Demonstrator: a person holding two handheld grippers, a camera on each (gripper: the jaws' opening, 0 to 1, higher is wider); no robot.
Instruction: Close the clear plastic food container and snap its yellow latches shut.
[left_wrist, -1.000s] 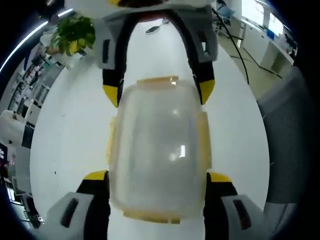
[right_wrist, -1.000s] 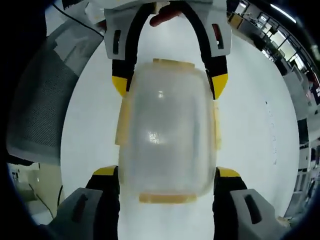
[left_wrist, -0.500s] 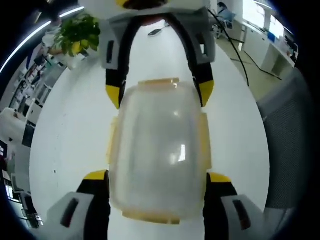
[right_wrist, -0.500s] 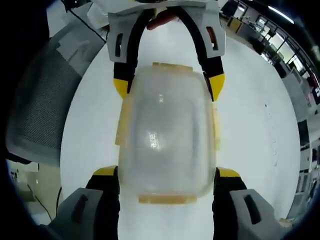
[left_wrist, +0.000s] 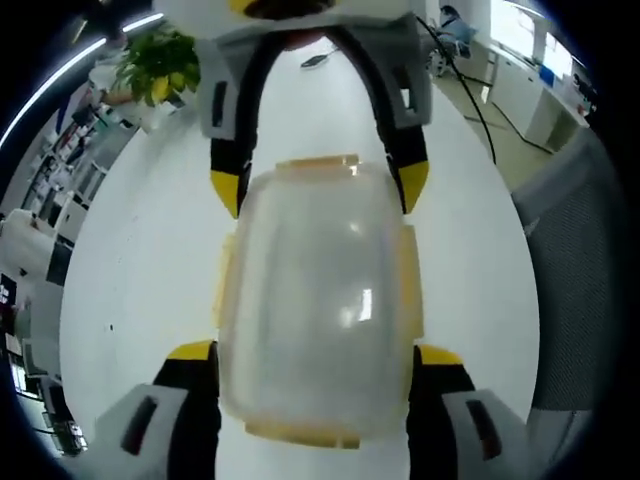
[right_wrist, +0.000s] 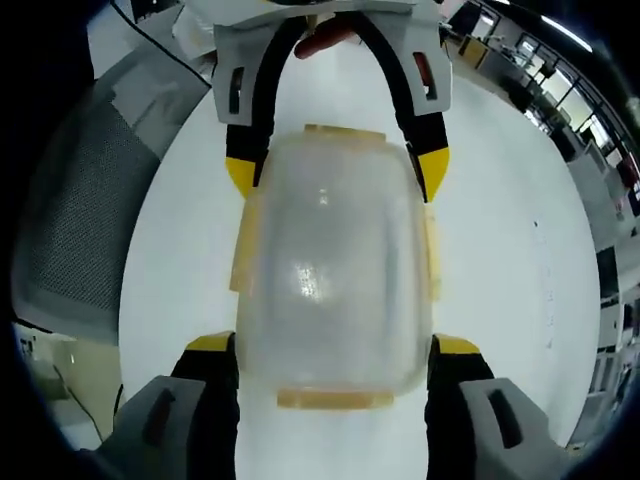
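White table (left_wrist: 130, 270), potted plant (left_wrist: 155, 65) behind, left gripper (left_wrist: 314, 352) and right gripper (right_wrist: 335, 344) each clamping clear container (left_wrist: 312, 300).

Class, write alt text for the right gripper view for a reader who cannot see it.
A clear plastic food container with yellow latches sits on a white table, lid on, between the right claw and, at its far end, the left claw, each straddling one end.
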